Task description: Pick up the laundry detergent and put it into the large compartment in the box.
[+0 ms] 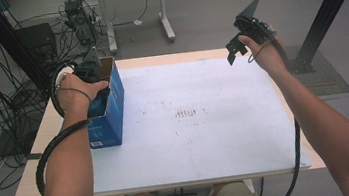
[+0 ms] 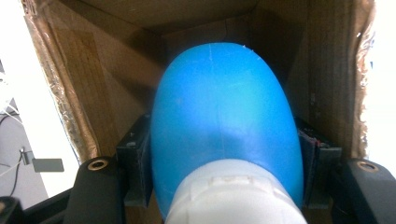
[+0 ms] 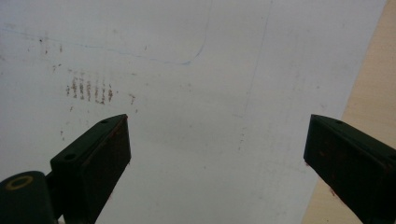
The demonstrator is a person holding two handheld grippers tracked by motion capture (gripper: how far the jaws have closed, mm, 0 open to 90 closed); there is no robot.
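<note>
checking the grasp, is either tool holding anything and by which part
The left tool grips a blue bottle by its lower body, just above the white cap, inside the cardboard box. The right tool is open and holds nothing.

Blue bottle [image 2: 224, 116] base cut off below; box [image 2: 116, 70] floor hidden behind it

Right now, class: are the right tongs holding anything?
No, the right tongs stand wide open over the bare white sheet, nothing between them.
</note>
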